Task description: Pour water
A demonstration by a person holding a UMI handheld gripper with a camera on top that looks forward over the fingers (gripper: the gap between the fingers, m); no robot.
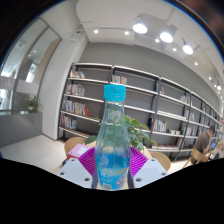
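Note:
A clear plastic water bottle (111,135) with a light blue cap and a blue label stands upright between my fingers. My gripper (111,162) is shut on the bottle: both magenta pads (88,158) press against its sides at label height. The bottle is held up off any surface, with the room behind it. The bottle's base is hidden below the fingers. No cup or other vessel shows.
Long bookshelves (150,105) line the far wall. A green plant (137,130) and wooden chairs (72,146) stand behind the bottle. A window (20,75) is at the left, ceiling lights above. A person (205,148) sits at the far right.

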